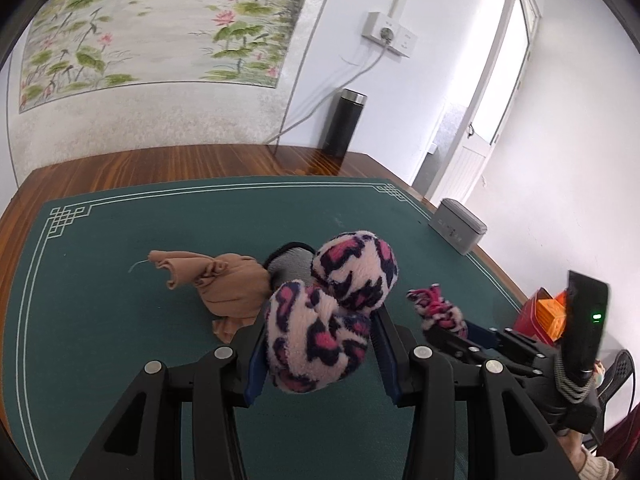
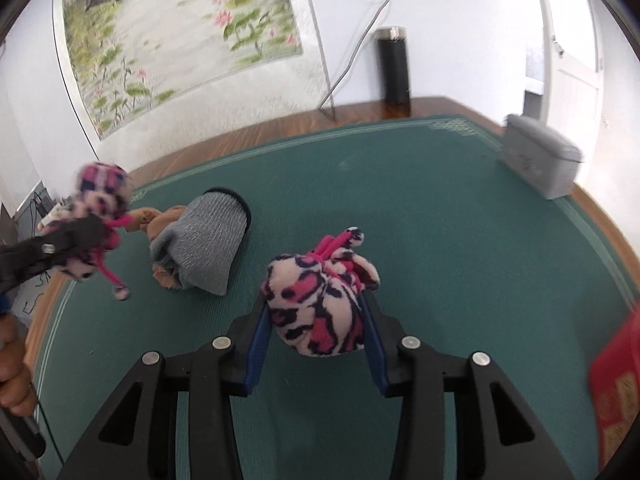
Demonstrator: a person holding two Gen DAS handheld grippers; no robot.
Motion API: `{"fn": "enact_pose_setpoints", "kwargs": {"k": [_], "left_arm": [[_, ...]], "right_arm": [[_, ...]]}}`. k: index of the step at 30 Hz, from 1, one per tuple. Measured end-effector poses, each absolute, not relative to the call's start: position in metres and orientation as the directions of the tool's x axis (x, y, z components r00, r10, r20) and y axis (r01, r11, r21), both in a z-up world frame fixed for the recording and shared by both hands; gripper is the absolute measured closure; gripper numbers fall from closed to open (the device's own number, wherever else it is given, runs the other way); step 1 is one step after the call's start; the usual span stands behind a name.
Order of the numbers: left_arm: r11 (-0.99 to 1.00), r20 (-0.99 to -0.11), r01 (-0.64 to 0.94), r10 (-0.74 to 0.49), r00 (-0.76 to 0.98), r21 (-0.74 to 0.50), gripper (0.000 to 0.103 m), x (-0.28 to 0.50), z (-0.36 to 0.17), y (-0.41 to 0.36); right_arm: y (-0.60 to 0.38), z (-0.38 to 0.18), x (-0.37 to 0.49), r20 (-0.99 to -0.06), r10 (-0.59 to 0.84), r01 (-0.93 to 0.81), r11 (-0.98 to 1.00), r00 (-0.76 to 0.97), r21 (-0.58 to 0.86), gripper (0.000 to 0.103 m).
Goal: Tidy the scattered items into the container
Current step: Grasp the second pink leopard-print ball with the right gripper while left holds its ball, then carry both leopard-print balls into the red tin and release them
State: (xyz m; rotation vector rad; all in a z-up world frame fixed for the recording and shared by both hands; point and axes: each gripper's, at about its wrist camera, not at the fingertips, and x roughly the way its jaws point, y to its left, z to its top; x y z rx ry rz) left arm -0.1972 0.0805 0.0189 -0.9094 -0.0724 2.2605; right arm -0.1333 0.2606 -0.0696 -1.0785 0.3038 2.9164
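Observation:
My left gripper (image 1: 318,344) is shut on a pink, white and navy leopard-print fleece bundle (image 1: 324,312), held above the green mat (image 1: 120,320). My right gripper (image 2: 316,332) is shut on a second leopard-print fleece bundle (image 2: 320,304); it also shows in the left wrist view (image 1: 440,312). The left gripper with its bundle shows blurred at the left of the right wrist view (image 2: 96,216). A tan stocking (image 1: 224,284) and a grey knitted item with a dark rim (image 2: 204,244) lie together on the mat. A red box (image 2: 616,384) is at the right edge.
A grey lidded case (image 2: 540,160) sits at the mat's far right corner. A black flask (image 1: 344,124) stands on the wooden table by the wall. A cable hangs from a wall socket (image 1: 388,36).

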Motion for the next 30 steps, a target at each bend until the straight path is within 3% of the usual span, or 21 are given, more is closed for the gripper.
{"fn": "enact_pose_setpoints", "kwargs": {"k": [18, 24, 30], "left_arm": [[-0.580, -0.618, -0.779, 0.710, -0.339, -0.239, 0.056, -0.111, 0.019, 0.174], [-0.524, -0.619, -0.818, 0.731, -0.287, -0.238, 0.056, -0.083, 0.022, 0.193], [-0.468, -0.609, -0.852, 0.754, -0.247, -0.234, 0.056, -0.055, 0.032, 0.214]], "right_arm": [[0.415, -0.013, 0.089, -0.477, 0.326, -0.456, -0.870, -0.816, 0.187, 0.057], [0.462, -0.008, 0.122, -0.476, 0.409, -0.557, -0.800, -0.778, 0.223, 0.057], [0.492, -0.025, 0.124, -0.536, 0.447, -0.624, -0.755, -0.716, 0.203, 0.058]]}}
